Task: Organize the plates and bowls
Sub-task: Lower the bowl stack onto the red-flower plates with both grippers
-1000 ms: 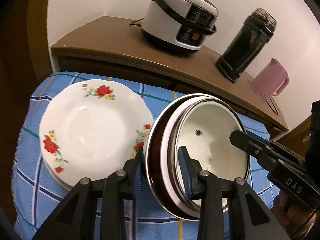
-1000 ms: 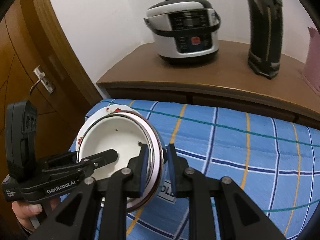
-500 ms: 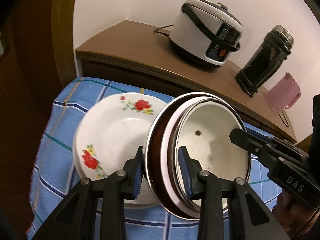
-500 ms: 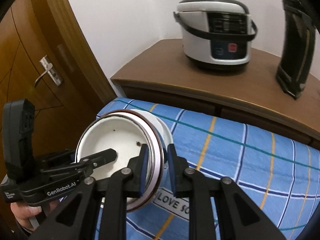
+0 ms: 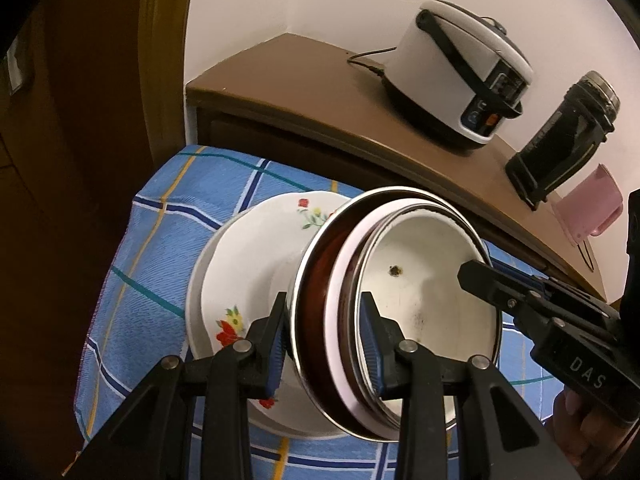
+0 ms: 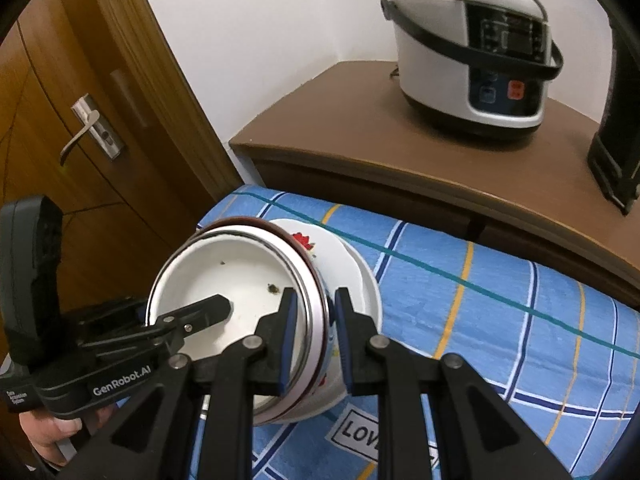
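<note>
Between your two grippers hangs the stack of bowls (image 5: 400, 304): the left gripper (image 5: 324, 344) is clamped across its near rim, and the right gripper (image 6: 312, 336) pinches the opposite rim. You hold it tilted above the flowered plates (image 5: 248, 276) on the blue checked cloth (image 6: 500, 304). You look to be mid-carry, bringing bowls onto the plates. Next, centre the stack over them, level it, lower until it sits, then release both rims together.
</note>
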Demonstrator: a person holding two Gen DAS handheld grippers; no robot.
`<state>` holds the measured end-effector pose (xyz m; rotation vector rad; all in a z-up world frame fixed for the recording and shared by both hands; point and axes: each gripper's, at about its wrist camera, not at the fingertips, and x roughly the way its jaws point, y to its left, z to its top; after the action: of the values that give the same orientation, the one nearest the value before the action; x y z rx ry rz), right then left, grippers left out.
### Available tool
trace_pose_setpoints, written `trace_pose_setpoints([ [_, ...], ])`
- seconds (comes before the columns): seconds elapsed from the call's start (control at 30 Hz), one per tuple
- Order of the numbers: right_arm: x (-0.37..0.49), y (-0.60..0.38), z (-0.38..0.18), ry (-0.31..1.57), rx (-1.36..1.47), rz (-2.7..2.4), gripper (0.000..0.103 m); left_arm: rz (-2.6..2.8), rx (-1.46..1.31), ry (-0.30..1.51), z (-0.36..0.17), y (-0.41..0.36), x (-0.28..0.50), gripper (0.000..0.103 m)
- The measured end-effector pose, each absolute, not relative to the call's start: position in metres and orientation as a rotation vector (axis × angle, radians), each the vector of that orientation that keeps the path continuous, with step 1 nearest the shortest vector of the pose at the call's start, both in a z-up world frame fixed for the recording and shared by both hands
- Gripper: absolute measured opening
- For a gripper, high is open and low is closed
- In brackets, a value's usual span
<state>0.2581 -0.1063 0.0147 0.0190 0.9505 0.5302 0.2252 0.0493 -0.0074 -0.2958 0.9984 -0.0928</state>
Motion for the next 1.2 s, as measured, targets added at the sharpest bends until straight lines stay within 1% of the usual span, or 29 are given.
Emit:
trace_pose_setpoints([
  [0.83, 0.275, -0.088, 0.002, 1.003, -0.026, 0.519, 0.020, -0.111, -0.327, 1.051, -0.022, 0.060, 0.235, 0.036],
  [1.2, 0.283, -0.085, -0.013, 1.034, -0.042, 0.518, 0.021, -0.105, -0.323, 1.034, -0.023, 0.060, 0.239, 0.036],
])
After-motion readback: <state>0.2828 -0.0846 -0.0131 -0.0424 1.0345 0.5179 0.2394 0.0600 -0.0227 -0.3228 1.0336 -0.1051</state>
